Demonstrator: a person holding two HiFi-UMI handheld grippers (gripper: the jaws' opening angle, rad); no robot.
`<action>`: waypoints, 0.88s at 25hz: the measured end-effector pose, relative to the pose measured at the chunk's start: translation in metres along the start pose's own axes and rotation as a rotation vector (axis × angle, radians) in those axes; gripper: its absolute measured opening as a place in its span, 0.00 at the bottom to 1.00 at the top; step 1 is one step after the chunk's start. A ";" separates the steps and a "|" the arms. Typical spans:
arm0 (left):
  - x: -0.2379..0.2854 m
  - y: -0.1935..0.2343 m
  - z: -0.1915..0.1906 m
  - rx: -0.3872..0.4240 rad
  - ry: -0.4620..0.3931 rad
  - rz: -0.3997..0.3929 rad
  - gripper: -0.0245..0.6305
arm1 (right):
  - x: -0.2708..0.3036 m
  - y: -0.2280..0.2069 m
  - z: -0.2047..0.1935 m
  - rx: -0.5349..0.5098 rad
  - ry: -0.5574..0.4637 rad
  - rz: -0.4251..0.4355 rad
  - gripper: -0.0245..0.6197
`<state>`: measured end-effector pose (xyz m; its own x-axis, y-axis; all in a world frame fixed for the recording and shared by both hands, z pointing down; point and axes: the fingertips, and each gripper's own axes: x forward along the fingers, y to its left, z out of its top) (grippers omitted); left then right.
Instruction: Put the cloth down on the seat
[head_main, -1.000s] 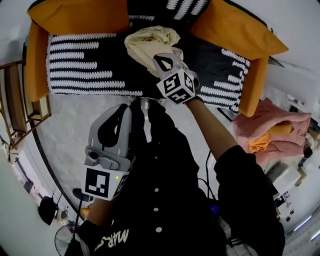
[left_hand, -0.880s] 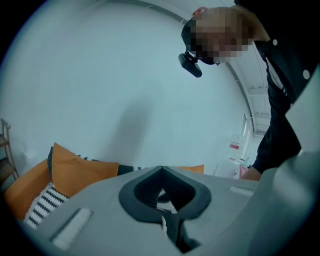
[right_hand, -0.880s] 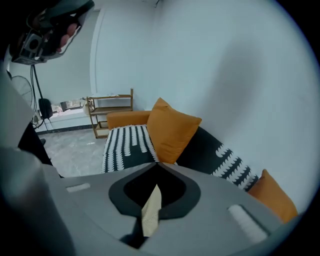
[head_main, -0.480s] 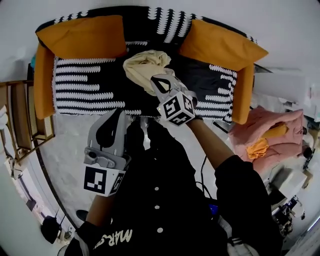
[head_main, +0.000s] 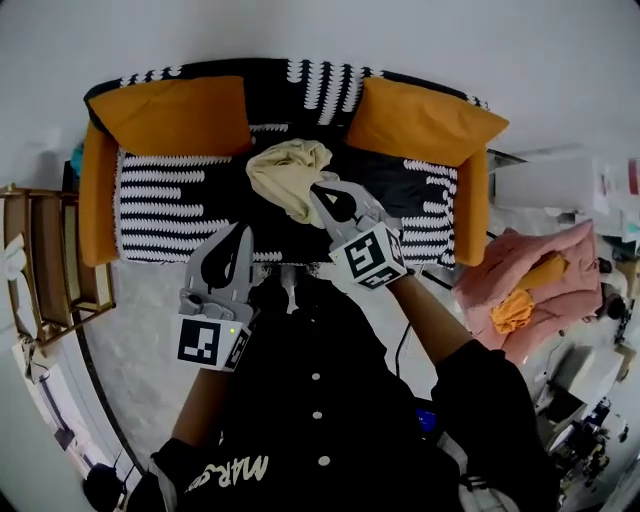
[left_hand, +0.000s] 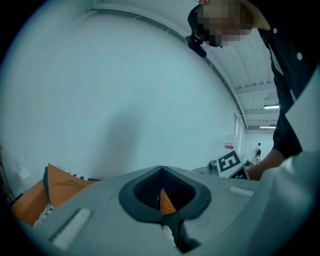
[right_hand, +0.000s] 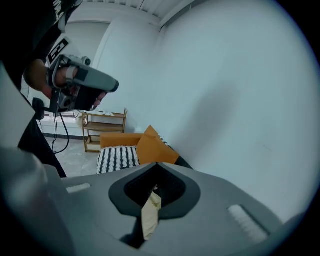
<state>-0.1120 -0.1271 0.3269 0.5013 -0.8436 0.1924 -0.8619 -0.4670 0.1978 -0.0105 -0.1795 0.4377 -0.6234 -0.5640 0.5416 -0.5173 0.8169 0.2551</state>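
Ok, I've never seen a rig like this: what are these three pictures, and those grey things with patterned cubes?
A person wears a head camera, and that view looks down. The person holds two grey two-jaw grippers. Each has its own camera looking along the jaws, which gives the other two views. The cubes are part of the grippers. The right gripper is shut on a cream cloth, held over the striped seat of a sofa with orange cushions. The left gripper is shut and empty.

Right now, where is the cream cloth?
Head view, centre: the cream cloth is pinched in the right claw over the striped sofa seat, between the orange cushions.
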 end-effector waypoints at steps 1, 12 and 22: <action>0.000 -0.001 -0.001 0.003 0.002 -0.004 0.04 | -0.006 -0.002 0.003 0.009 -0.008 -0.015 0.08; 0.006 -0.017 0.018 0.045 -0.034 -0.071 0.04 | -0.078 -0.030 0.046 0.185 -0.184 -0.155 0.08; 0.006 -0.020 0.046 0.077 -0.083 -0.091 0.04 | -0.133 -0.047 0.060 0.257 -0.308 -0.300 0.08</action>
<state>-0.0953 -0.1347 0.2803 0.5722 -0.8145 0.0959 -0.8181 -0.5589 0.1354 0.0616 -0.1501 0.3052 -0.5492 -0.8105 0.2035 -0.8038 0.5789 0.1366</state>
